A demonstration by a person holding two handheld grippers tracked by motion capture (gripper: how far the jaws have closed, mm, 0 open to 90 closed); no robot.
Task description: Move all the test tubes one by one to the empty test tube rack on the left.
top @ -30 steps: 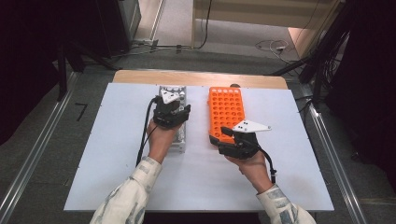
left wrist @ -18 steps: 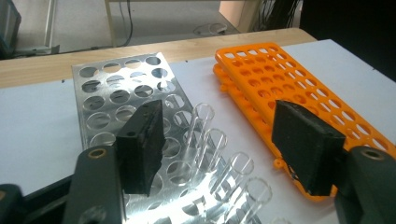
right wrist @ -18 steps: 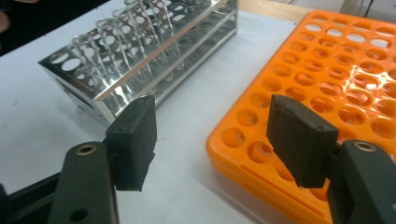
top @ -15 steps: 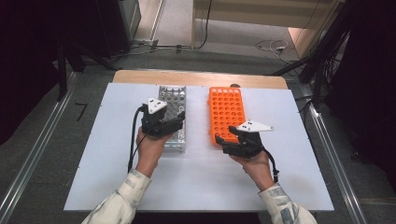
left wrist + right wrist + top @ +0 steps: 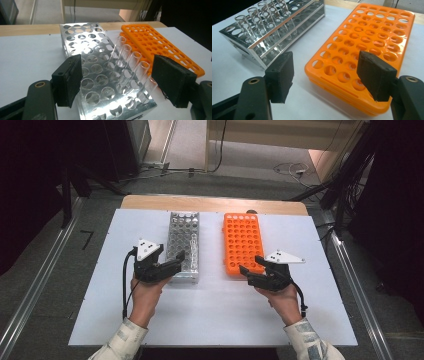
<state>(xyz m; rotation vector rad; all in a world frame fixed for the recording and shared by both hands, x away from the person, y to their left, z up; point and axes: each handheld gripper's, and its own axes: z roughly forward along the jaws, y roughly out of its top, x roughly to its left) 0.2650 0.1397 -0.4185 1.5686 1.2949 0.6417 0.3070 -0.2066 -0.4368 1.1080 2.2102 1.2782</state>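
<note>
On the white worktop (image 5: 210,320) stand two racks, a metal rack (image 5: 183,245) at 11 o'clock holding five clear tubes (image 5: 130,62), lower ends hard to make out, and an empty orange rack (image 5: 243,242) at 1 o'clock, while the left gripper (image 5: 172,265) and right gripper (image 5: 250,270) hover near their front ends, jaws spread.

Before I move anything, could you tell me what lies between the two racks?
Just bare white table separates the perforated metal rack from the orange plastic rack, in the high view.
</note>
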